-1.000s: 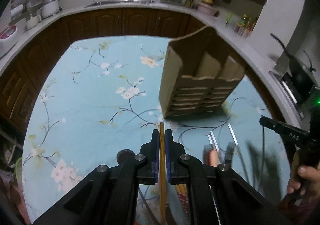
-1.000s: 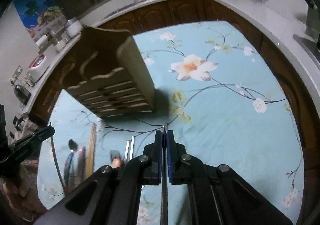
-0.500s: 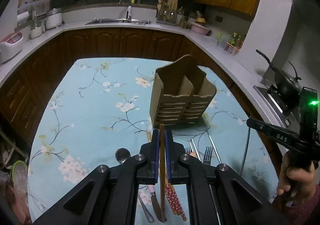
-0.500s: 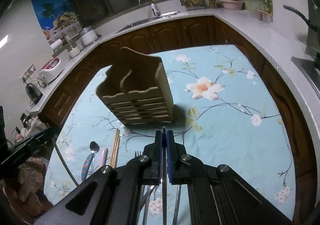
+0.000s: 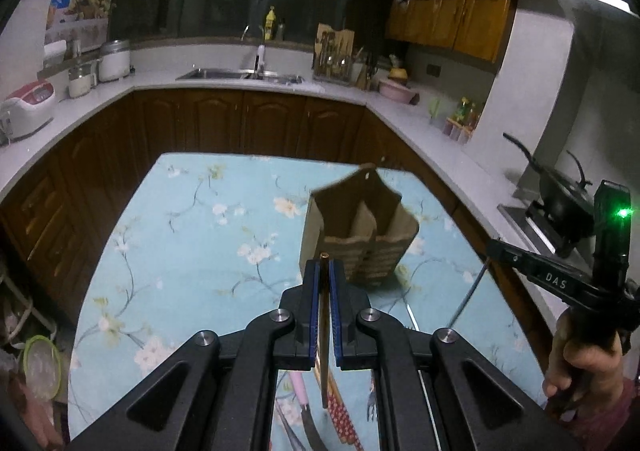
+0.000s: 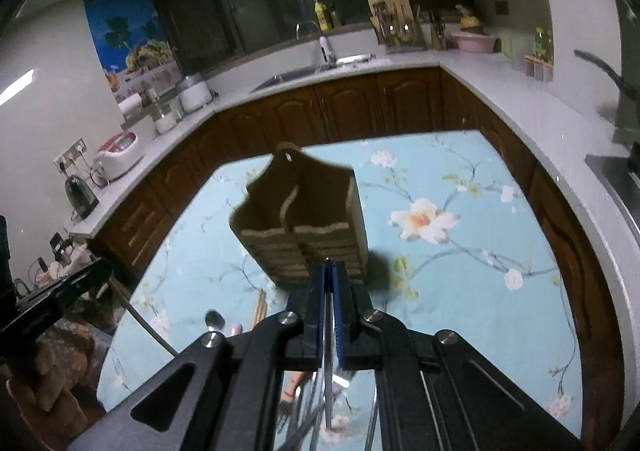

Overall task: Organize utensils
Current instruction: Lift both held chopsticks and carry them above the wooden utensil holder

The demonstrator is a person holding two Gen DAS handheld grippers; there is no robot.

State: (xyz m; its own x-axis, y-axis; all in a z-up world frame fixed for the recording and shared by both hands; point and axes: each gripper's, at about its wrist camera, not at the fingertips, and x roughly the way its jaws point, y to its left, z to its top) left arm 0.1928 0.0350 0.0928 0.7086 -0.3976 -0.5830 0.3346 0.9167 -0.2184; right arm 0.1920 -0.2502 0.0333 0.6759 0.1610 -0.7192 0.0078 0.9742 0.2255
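A wooden utensil holder [image 5: 356, 229] with several compartments stands on the blue floral table; it also shows in the right wrist view [image 6: 304, 227]. My left gripper [image 5: 325, 271] is shut on a wooden chopstick [image 5: 323, 347] and holds it high above the table, in front of the holder. My right gripper [image 6: 329, 275] is shut on a thin metal utensil [image 6: 328, 371], also raised in front of the holder. Below lie a patterned chopstick pair [image 5: 344, 419], a pink-handled utensil [image 5: 298, 391], a fork [image 5: 372, 407], and in the right wrist view a spoon [image 6: 214, 319].
The blue floral table [image 5: 192, 243] sits inside a U-shaped counter with dark cabinets. A sink [image 5: 240, 75], a rice cooker [image 5: 28, 107] and a black wok [image 5: 560, 199] stand on the counter. The other hand-held gripper [image 5: 560, 279] shows at the right.
Both grippers have risen and pulled back from the table with their utensils. The holder now looks smaller and farther, and the kitchen counters have come into view.
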